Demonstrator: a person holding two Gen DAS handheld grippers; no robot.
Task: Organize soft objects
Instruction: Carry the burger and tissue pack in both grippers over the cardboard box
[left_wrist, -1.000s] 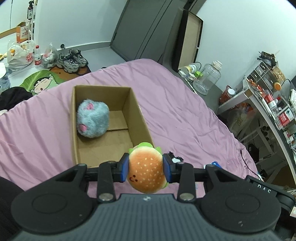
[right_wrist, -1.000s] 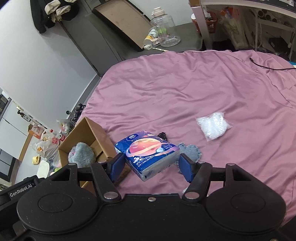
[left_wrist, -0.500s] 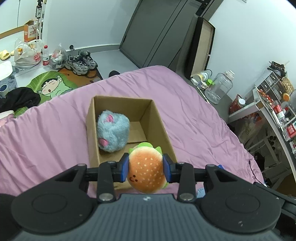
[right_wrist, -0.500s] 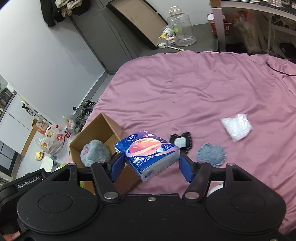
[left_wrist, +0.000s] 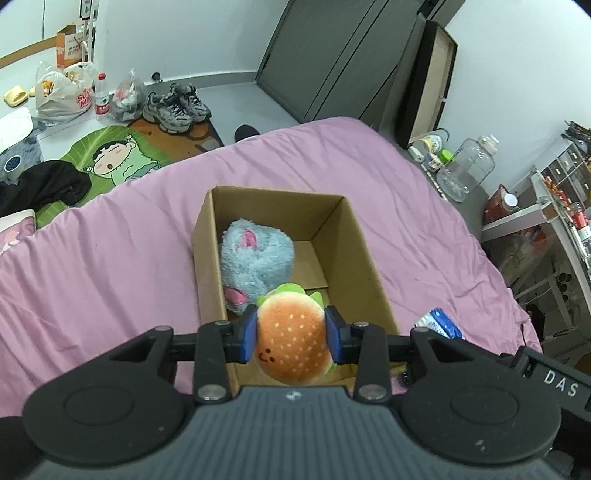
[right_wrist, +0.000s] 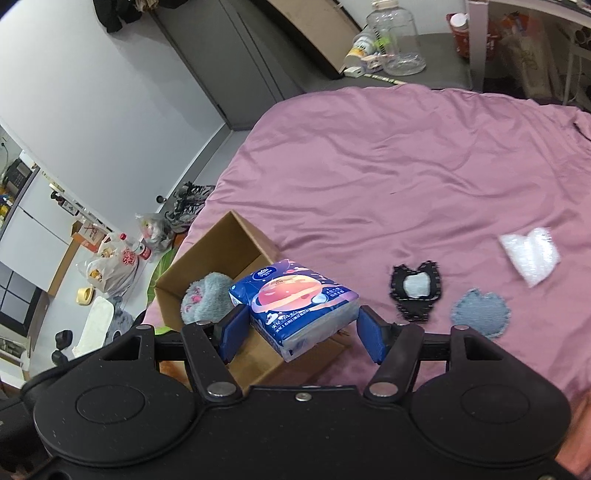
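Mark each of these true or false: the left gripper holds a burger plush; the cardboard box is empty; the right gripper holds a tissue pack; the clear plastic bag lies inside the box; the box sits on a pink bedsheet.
1. The left gripper holds a burger plush. True.
2. The cardboard box is empty. False: a grey-blue fluffy plush lies in it.
3. The right gripper holds a tissue pack. True.
4. The clear plastic bag lies inside the box. False: it lies on the sheet, well apart from the box.
5. The box sits on a pink bedsheet. True.
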